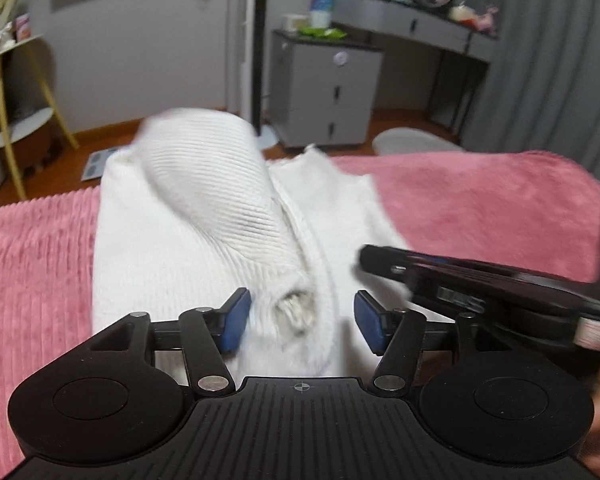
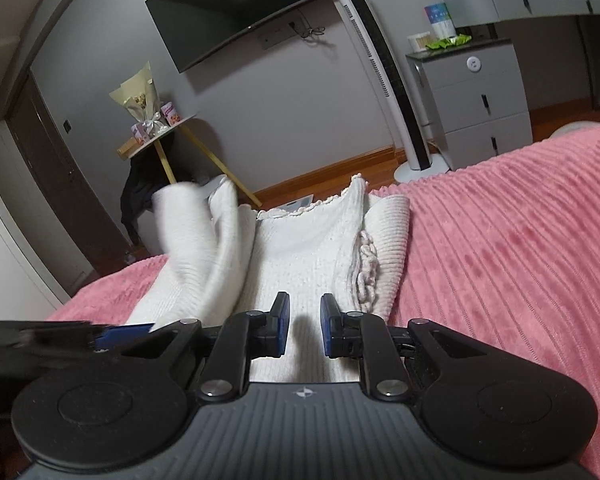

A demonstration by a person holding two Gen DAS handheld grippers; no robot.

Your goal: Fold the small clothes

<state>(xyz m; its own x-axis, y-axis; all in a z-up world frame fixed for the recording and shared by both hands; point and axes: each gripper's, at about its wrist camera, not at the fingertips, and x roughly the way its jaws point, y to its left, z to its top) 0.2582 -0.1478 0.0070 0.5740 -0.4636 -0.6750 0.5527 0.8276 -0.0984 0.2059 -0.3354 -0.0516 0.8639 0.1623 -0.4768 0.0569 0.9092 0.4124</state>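
A white ribbed knit top (image 1: 172, 248) lies on the pink bedspread (image 1: 480, 208), its frilled neckline at the far end (image 2: 300, 210). One side is turned over towards the middle as a thick blurred fold (image 1: 204, 176) (image 2: 204, 240). My left gripper (image 1: 302, 320) stands open above the near hem, a bunched bit of cloth between the blue pads but untouched by them. My right gripper (image 2: 305, 330) hovers over the top's middle panel, jaws drawn nearly together with nothing between them. It enters the left wrist view from the right (image 1: 370, 258). The left gripper (image 2: 100, 334) shows blurred at the left edge of the right wrist view.
The bedspread (image 2: 500, 260) ends at the far bed edge; wooden floor lies beyond. A grey drawer cabinet (image 2: 476, 96), a tower fan (image 2: 380, 80), a yellow-legged side table (image 2: 160, 140) and a wall TV (image 2: 240, 12) stand past the bed.
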